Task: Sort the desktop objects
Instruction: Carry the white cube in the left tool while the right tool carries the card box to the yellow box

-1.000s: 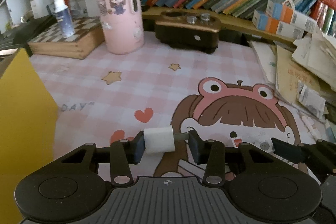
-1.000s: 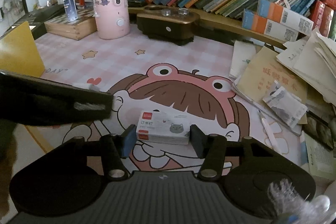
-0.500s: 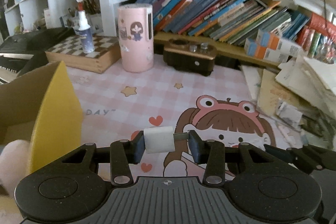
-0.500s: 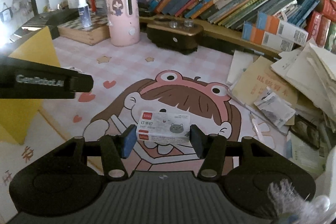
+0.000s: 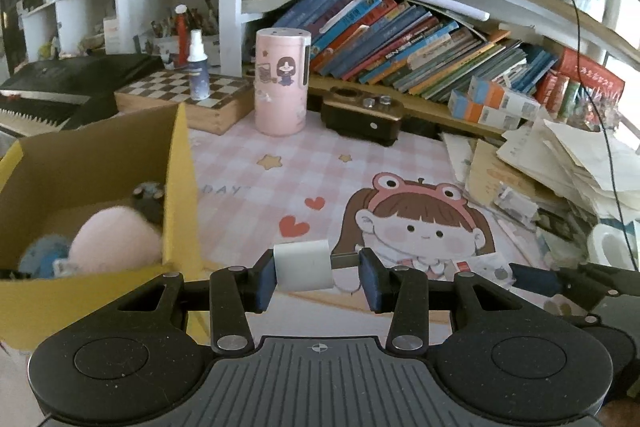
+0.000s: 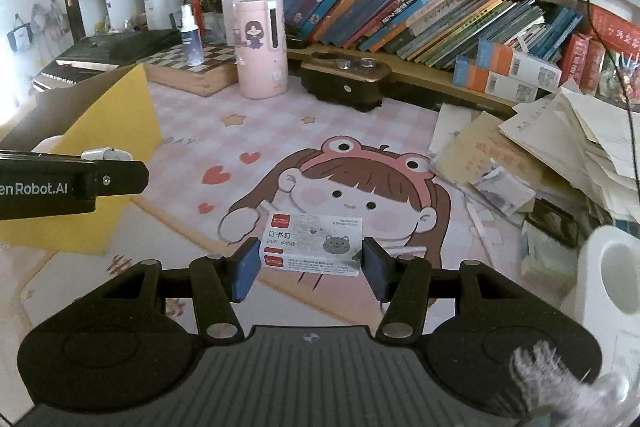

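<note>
Change since earlier: both my grippers sit higher above the pink checked desk mat with the cartoon girl (image 5: 400,187) than a second ago, and the open yellow cardboard box (image 5: 176,163) now shows its inside to the left of my left fingers — before I saw only its outer wall.

Left gripper (image 5: 318,273): clenched on a small white block with a grey metal prong (image 5: 303,264); the block sits against my left pad, the prong reaches to the right pad. It is held off the mat, just right of the box's near corner.

Right gripper (image 6: 311,263): clamped on a flat white staple box with a red label and a grey cat face (image 6: 312,243), printed face tilted up toward the camera, both pads pressed on its short ends — lifted over the cartoon girl's chest.

Pose: both point forward toward the bookshelf, roughly level; from the right wrist view my left gripper's black finger crosses in well to the left of my right fingers.

In the box: a pale pink fuzzy ball (image 5: 116,235), a blue fuzzy thing (image 5: 40,255) left of it, and a dark object behind, too blurred to name.

Beyond my fingers: a pink cylindrical canister with a girl sticker (image 5: 282,83).
</note>
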### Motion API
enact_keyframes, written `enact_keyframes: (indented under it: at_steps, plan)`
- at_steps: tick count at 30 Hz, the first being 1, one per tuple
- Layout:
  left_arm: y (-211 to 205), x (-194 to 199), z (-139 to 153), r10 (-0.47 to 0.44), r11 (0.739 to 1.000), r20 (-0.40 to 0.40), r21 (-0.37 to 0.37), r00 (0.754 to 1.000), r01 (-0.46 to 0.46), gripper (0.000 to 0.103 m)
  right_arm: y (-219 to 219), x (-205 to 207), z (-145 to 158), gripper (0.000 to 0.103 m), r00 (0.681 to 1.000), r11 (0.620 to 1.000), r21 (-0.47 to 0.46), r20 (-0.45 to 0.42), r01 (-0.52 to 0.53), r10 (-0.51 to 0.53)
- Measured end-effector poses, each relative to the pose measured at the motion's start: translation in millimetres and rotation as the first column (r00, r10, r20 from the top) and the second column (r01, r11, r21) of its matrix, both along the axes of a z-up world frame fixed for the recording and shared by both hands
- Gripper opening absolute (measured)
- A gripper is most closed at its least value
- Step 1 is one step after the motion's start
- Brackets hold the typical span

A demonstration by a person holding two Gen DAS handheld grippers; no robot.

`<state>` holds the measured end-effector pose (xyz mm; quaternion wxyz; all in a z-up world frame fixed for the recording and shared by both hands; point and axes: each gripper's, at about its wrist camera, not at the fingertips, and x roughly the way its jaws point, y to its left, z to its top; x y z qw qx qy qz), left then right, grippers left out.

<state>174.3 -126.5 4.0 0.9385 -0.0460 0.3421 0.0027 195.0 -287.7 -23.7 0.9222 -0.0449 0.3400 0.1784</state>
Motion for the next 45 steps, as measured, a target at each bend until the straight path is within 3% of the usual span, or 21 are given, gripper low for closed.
enact_keyframes:
  at_steps: [8,23,45]
  plan:
    - [24,-41,0,-0.014,1.000,0.003,-0.012,1.000,0.014,0.042,16,-46,7,0.052,0.999,1.000,-0.003,-0.006,0.031,-0.031]
    - [85,-119,-11,0.047,0.999,-0.035,-0.018,0.998,-0.048,0.042,70,-123,9,0.052,0.999,1.000,-0.008,-0.026,-0.019,0.019]
    - [157,-184,-14,0.179,0.984,-0.034,-0.018,0.983,-0.180,0.042,146,-177,8,0.052,0.985,0.986,0.014,-0.054,-0.166,0.166]
